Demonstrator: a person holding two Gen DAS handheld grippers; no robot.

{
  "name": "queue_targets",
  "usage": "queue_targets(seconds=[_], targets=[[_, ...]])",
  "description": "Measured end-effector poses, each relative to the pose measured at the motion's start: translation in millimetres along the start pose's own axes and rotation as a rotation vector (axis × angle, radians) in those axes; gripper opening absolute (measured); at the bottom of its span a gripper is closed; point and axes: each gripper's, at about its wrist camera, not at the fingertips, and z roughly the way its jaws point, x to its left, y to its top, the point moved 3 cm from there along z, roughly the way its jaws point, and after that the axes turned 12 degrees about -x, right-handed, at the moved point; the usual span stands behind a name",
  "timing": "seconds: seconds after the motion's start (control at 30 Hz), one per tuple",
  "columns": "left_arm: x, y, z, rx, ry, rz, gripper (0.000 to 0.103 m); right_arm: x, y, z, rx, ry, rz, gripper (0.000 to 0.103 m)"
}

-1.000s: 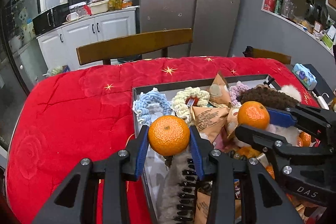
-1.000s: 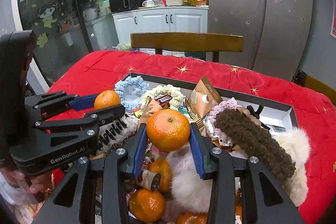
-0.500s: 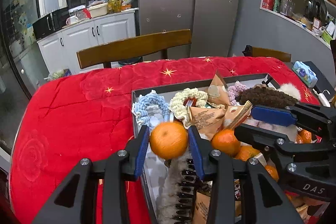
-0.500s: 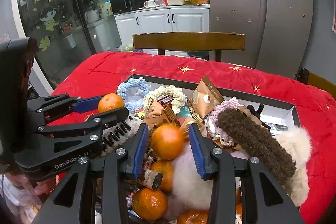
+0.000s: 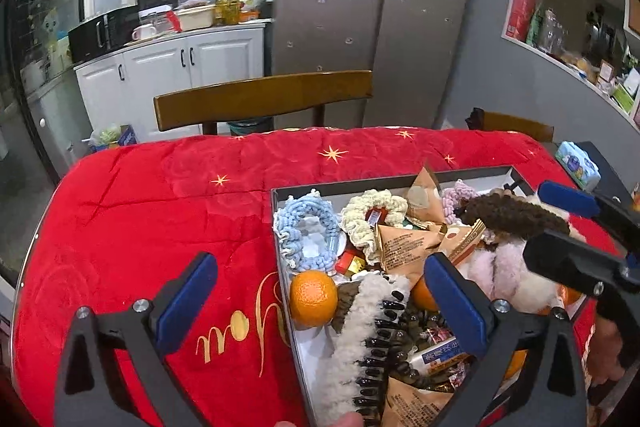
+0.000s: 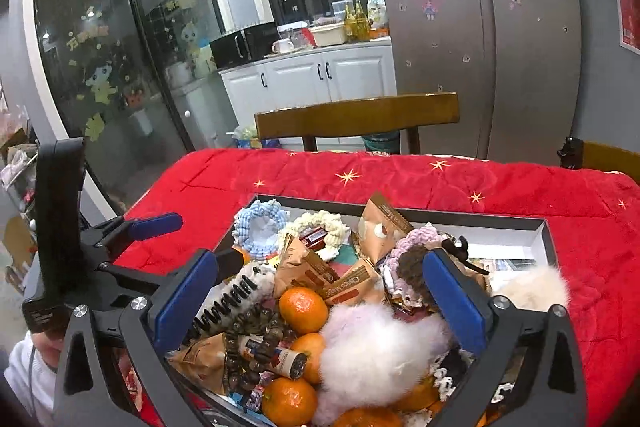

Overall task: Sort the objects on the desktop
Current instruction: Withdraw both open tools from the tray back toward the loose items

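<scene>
Grey box (image 5: 276, 227) on the red desk is overfull; lower things are hidden. Both hand-held grippers, left (image 5: 320, 301) and right (image 6: 320, 293), are opening, grasping nothing, above oranges (image 6: 303, 309).

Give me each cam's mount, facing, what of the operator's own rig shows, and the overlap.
Left wrist: on the left gripper, looking forward and down over the tray's left edge onto the red cloth; its jaws are opening, nothing between them; the right gripper shows at right.
Right wrist: on the right gripper, above the tray's middle, jaws opening over a mandarin; the left gripper and a white sleeve show at left.
Shared: tray, blue scrunchie, wooden chair, fridge.
</scene>
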Motion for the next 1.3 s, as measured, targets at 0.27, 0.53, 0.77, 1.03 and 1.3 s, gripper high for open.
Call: queue_targets(seconds=[0.27, 0.53, 0.77, 1.03, 1.3], targets=[[0.4, 3.3, -6.0, -0.023, 0.022, 0.0, 0.103, -4.8, 3.0, 2.0, 0.01, -0.019, -0.003, 0.103], [0.8, 6.3, -9.4, -0.043, 0.035, 0.004, 0.103, -6.6, 4.1, 3.1, 0.007, -0.027, -0.005, 0.103], [-4.0, 9.7, -19.0, -0.059, 0.026, 0.003, 0.103, -21.0, 12.7, -5.3, -0.078, -0.108, 0.039, 0.103], [-22.7, 17.6, -49.3, -0.092, 0.006, 0.009, 0.103, -22.0, 25.2, -28.8, -0.132, -0.098, 0.09, 0.103], [-43.4, 31.9, -111.8, -0.145, -0.056, -0.017, 0.103, -12.3, 30.0, -71.6, -0.139, -0.091, 0.094, 0.103]])
